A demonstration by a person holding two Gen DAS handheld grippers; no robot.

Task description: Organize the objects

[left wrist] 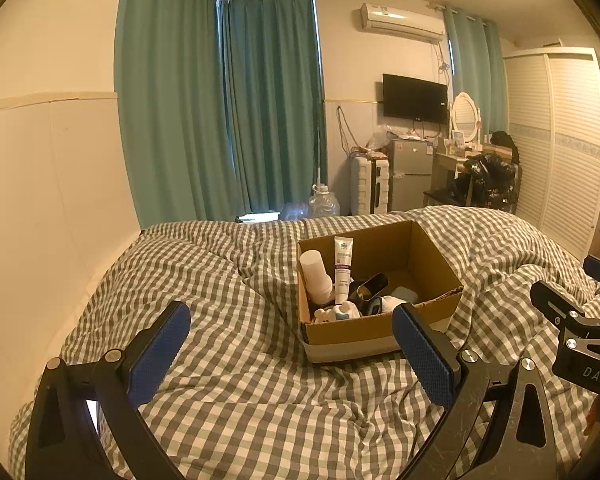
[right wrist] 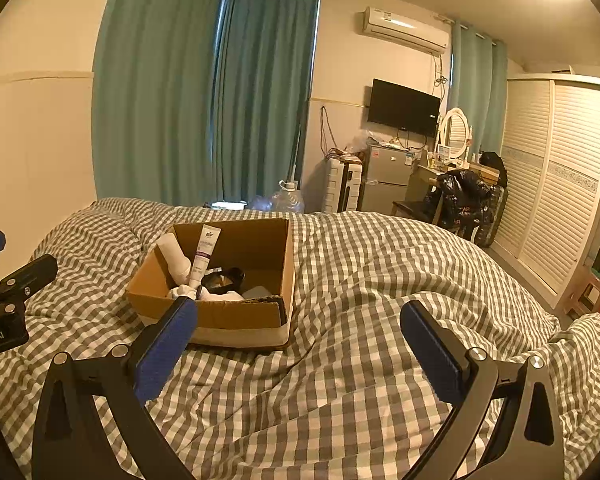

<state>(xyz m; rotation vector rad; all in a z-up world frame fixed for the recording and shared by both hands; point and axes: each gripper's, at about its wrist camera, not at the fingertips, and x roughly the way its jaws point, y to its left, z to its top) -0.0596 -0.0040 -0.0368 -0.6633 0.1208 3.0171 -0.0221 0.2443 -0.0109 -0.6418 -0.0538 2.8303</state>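
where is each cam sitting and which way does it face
Left wrist: on the left gripper, low over the bed, facing the box ahead; the right gripper shows at its right edge.
Right wrist: on the right gripper, same heading, box to its left; the left gripper shows at its left edge.
Shared: bed, box, tube, curtains, TV.

Left tool, right tool: black frames, blue textured pads, silver screws

Matt cardboard box, checked cloth duvet.
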